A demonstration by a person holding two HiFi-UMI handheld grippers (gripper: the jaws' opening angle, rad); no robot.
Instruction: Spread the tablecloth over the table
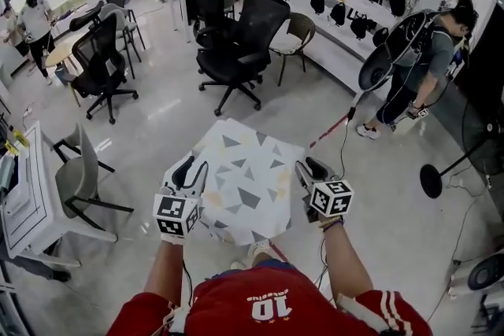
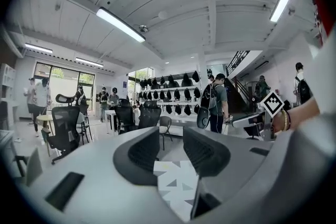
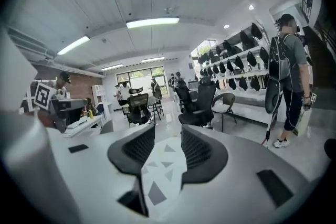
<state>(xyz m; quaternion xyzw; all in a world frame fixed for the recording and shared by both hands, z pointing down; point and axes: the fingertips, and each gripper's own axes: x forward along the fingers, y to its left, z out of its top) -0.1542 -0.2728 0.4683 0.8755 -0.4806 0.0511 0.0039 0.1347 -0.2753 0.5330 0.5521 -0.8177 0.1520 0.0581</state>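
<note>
Tablecloth (image 1: 248,185) held aloft, stretched flat between both grippers, above floor (image 1: 173,114) in front of person. Left gripper (image 1: 187,171) clamped on tablecloth's left edge; right gripper (image 1: 309,169) clamped on right edge. Fabric runs between jaws in both gripper views. Step in hand, as judged: carrying opened tablecloth, task early. No bench visible beneath it. Next move calls for: position over bench, hold tablecloth taut, lower evenly, then release edges.

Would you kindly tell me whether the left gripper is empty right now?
No, the left gripper has the triangle-patterned tablecloth clamped between its jaws.
</note>
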